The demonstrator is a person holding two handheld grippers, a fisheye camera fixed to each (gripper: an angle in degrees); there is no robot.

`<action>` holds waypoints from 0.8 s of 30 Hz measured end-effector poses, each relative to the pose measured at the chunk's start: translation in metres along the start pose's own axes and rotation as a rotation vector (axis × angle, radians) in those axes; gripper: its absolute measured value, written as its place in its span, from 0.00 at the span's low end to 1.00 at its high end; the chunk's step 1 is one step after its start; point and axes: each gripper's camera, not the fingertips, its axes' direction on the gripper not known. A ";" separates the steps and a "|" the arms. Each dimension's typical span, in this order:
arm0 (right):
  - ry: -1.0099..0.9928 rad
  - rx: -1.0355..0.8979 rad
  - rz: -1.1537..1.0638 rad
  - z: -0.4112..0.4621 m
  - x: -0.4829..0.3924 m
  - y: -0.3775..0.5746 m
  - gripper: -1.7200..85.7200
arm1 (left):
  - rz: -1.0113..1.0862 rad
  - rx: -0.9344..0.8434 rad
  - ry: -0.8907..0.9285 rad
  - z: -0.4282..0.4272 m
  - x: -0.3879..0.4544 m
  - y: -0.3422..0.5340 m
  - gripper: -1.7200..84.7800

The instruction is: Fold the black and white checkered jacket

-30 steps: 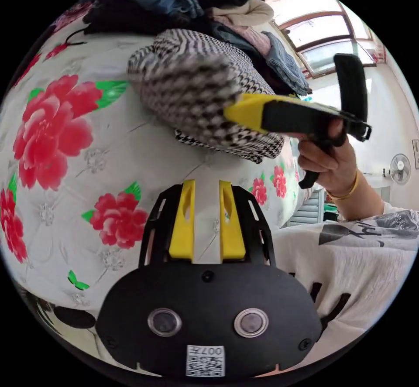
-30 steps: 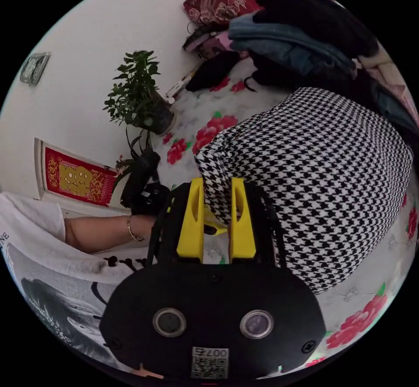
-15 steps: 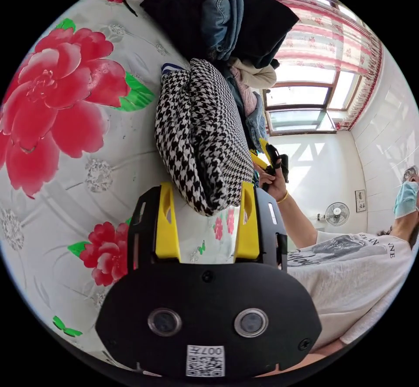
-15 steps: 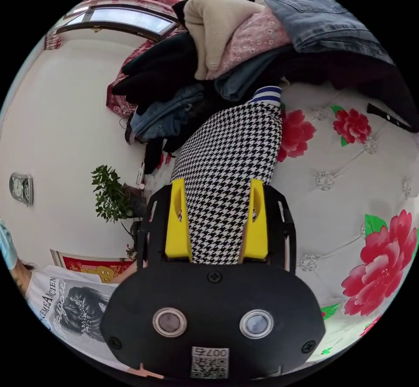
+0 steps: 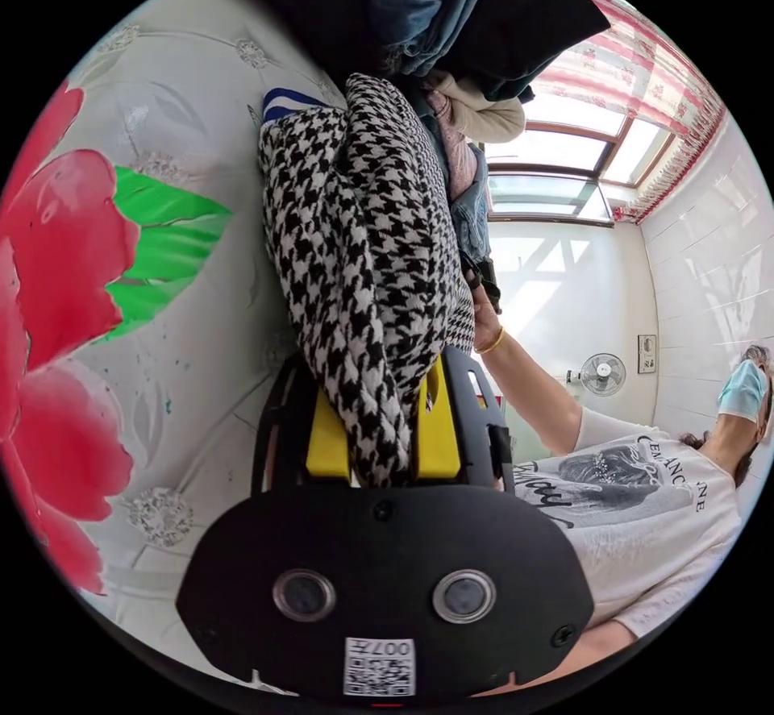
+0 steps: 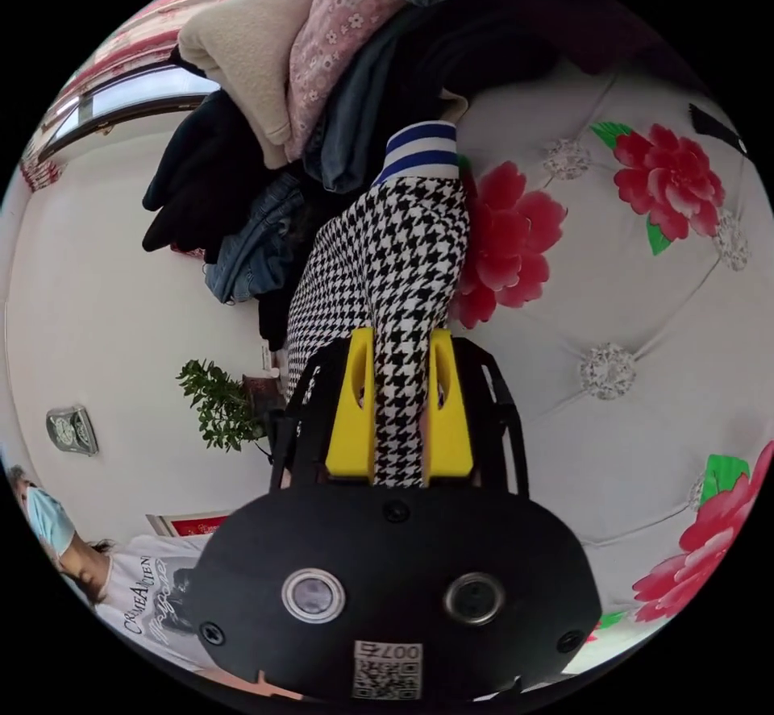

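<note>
Both grippers clamp the folded checkered jacket [image 5: 363, 263]: left gripper [image 5: 372, 441] on one thick edge, right gripper [image 6: 400, 417] on another. Jacket lies on the flowered bedspread [image 6: 645, 328], against the clothes pile [image 6: 322, 70] beyond.

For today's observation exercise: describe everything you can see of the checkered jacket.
The black and white houndstooth jacket looks woven and thick, folded into a bundle of several layers. A blue and white striped ribbed cuff or hem shows at one end. It lies on the white quilted cover with red flowers, against the heap of clothes. The left gripper and right gripper each clamp an edge.
</note>
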 end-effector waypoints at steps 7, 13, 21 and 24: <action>-0.096 0.144 -0.013 -0.047 0.026 0.108 0.11 | 0.061 -0.039 -0.004 -0.021 0.001 0.008 0.19; -0.229 0.252 0.253 -0.073 0.102 0.214 0.13 | 0.045 0.032 0.014 -0.035 0.001 0.038 0.23; -0.070 0.256 0.200 -0.100 0.122 0.179 0.15 | -0.072 0.099 -0.053 -0.038 -0.011 0.084 0.23; -0.086 0.210 0.147 -0.086 0.121 0.160 0.11 | -0.071 0.132 -0.036 -0.022 -0.011 0.086 0.22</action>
